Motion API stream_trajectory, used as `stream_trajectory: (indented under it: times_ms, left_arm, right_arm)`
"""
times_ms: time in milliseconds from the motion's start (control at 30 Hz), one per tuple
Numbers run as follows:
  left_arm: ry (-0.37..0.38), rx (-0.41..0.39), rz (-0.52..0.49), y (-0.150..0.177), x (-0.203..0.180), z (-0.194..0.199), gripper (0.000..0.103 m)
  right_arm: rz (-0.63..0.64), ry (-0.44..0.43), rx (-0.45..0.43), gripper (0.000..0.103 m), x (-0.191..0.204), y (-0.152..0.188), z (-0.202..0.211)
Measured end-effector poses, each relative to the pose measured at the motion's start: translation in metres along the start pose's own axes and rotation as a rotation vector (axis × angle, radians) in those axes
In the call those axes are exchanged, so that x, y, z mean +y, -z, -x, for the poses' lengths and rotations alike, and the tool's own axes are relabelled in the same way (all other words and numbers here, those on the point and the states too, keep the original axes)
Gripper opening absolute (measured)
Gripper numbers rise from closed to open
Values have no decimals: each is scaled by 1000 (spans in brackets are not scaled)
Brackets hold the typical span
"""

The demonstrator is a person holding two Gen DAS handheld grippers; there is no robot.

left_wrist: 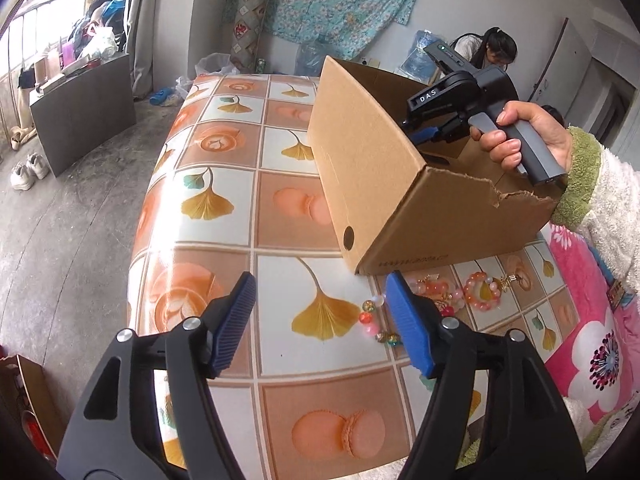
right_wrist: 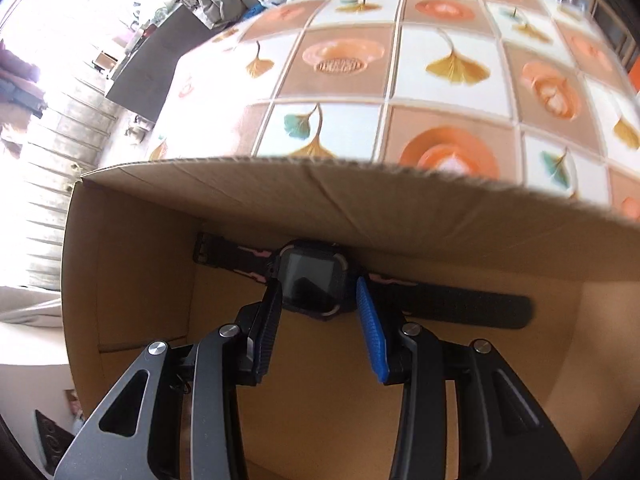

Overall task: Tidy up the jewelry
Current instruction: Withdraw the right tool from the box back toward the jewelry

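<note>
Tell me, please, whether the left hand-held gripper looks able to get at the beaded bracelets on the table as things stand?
Probably yes. The left hand-held gripper is open, and the bracelets lie uncovered on the table just past its right finger; the box sits behind them, not over them.

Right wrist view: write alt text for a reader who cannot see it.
The right hand-held gripper reaches down into a cardboard box, its jaws on either side of a black smartwatch whose straps lie flat on the box floor. Beyond the rim lies a ginkgo-patterned tablecloth.
</note>
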State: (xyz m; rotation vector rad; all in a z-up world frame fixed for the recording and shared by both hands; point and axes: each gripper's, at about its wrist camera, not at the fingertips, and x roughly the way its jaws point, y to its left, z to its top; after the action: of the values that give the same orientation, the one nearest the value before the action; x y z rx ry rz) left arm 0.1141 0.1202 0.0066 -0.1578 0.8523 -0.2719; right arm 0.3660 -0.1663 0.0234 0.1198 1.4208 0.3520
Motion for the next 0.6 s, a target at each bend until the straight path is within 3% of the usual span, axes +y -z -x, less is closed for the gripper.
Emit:
stream_trajectory:
  times_ms: [200,267,400,467,600]
  left_arm:
    - [-18,8,-27,15,-9,7,74]
    - [-18,30,-39,22,-16,4,76]
    - [-19,75,-61,35,-31,-4,81]
    - [-23,94,-77,41,-40,-8,82]
    - [-55,126,-127,54,-57,-16,84]
  right_arm:
    - [49,24,-168,38,-4,33,77]
    - [100,39,-248,50,-2,64,115]
    - [188,45,-384,59,4,143,170]
    - [217,55,-426,67,5,188,180]
    - [246,104,-414,69,10,257,156]
